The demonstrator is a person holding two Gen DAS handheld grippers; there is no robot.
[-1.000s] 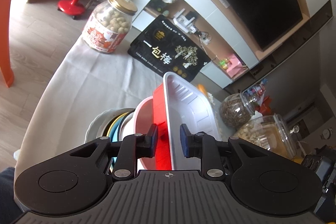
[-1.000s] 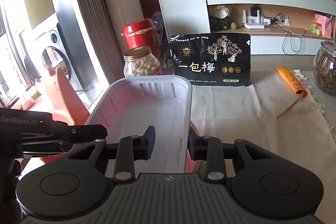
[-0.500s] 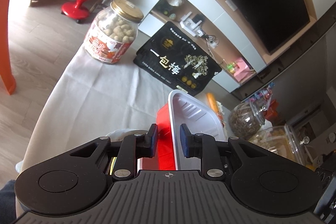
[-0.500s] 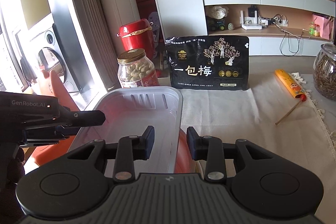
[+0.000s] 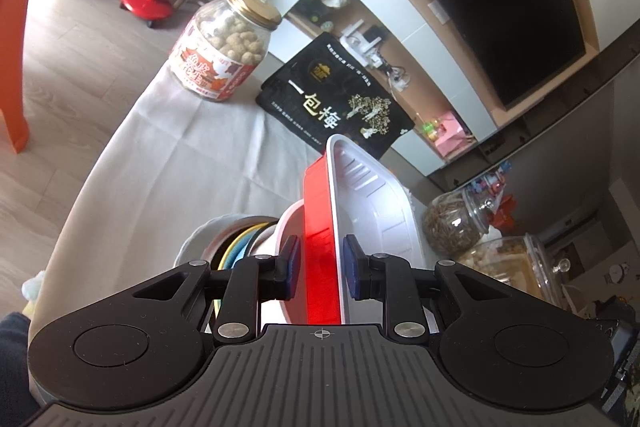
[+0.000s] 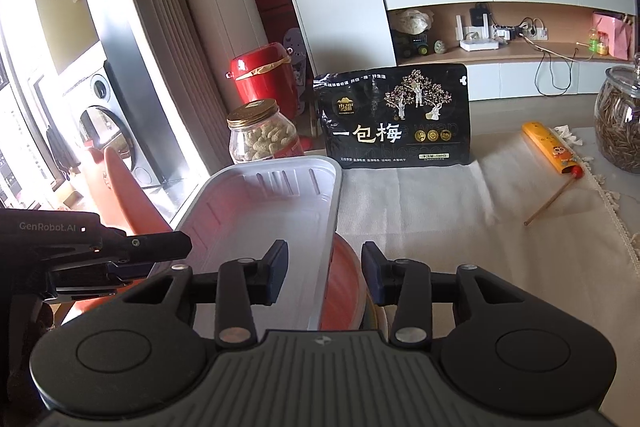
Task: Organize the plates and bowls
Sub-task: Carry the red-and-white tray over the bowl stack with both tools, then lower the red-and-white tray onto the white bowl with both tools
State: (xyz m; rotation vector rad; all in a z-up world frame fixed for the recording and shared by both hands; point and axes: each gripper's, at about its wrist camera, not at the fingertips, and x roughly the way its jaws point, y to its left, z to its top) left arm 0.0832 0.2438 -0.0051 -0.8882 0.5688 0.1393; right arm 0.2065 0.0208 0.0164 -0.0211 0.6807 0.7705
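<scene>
Left wrist view: the left gripper clamps the red-and-white tray, long axis toward 12 o'clock, its wall between the pads; right wrist view: the right gripper is opening, pads clear of the tray's rim between them.

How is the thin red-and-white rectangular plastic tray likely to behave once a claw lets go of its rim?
The thin red-and-white rectangular plastic tray looks light and probably flexes, given its slim ribbed walls. It sits tilted on the stacked round bowls, so it may rock or slide. The right claw is opening around its rim; the left claw brackets its other edge.
</scene>
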